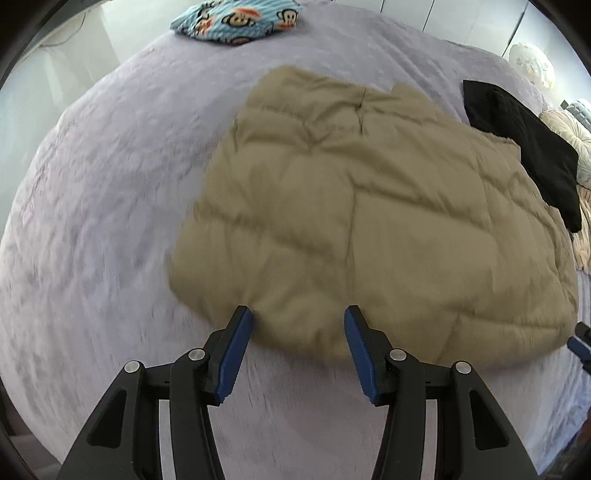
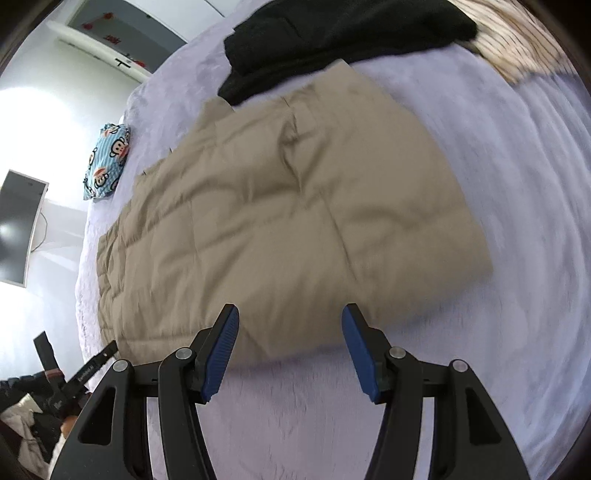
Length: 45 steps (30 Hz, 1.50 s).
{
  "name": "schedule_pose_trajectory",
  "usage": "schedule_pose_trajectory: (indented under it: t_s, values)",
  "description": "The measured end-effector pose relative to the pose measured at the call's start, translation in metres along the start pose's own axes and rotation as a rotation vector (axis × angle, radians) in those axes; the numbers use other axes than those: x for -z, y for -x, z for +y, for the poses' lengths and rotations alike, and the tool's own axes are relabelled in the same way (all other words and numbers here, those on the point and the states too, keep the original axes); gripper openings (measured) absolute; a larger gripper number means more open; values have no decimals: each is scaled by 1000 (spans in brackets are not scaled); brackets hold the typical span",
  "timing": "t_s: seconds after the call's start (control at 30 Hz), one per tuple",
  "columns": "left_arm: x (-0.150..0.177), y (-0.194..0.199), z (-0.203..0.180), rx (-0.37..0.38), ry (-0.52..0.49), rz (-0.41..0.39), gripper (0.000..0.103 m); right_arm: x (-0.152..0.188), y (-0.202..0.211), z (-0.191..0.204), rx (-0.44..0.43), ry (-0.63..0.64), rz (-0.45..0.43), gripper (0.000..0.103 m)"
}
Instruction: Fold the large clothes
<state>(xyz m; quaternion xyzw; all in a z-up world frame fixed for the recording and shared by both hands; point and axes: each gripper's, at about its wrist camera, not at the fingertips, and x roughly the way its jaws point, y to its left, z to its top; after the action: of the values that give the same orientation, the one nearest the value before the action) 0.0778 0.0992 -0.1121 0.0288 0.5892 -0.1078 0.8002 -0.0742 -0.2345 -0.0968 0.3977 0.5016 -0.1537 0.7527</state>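
Note:
A tan quilted garment [image 1: 362, 206] lies folded flat into a rough rectangle on the lavender bed cover [image 1: 92, 221]. It also shows in the right wrist view [image 2: 295, 221]. My left gripper [image 1: 298, 325] is open and empty, its blue pads at the garment's near edge, near its left corner. My right gripper [image 2: 290, 325] is open and empty, just above the garment's near edge, toward its right corner. The right gripper's tip shows at the left wrist view's right edge [image 1: 581, 341]. The left gripper shows at the right wrist view's lower left [image 2: 81, 373].
A black garment [image 1: 532, 147] lies against the tan one's far right side, also in the right wrist view [image 2: 332, 33]. A blue monkey-print cloth [image 1: 236, 20] lies at the bed's far end. Cream cushions [image 1: 569, 129] sit on the right. A monitor [image 2: 18, 229] hangs on the wall.

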Motion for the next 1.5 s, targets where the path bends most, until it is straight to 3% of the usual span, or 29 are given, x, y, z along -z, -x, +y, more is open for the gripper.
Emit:
schedule_pose_trajectory:
  t_s: [0.03, 0.07, 0.1, 0.2, 0.53, 0.63, 1.37, 1.5]
  values:
    - [4, 1, 0, -2, 5, 3, 68, 6, 0, -1, -1, -10, 6, 62]
    - [8, 3, 2, -8, 15, -2, 85, 10, 0, -1, -2, -15, 9, 62]
    - [13, 7, 3, -11, 26, -16, 87, 15, 0, -1, -1, -21, 13, 62]
    - [22, 12, 6, 3, 38, -15, 87, 27, 0, -1, -13, -36, 19, 78]
    - [41, 8, 7, 16, 35, 42, 88, 55, -9, 0, -24, -82, 64, 78]
    - [45, 6, 8, 23, 40, 59, 88, 60, -11, -3, -44, -106, 70, 88]
    - [46, -11, 4, 25, 76, 98, 88, 64, -27, -17, -176, -246, 50, 90]
    - [36, -17, 10, 95, 137, 98, 88, 63, -28, -28, -233, -322, 15, 90]
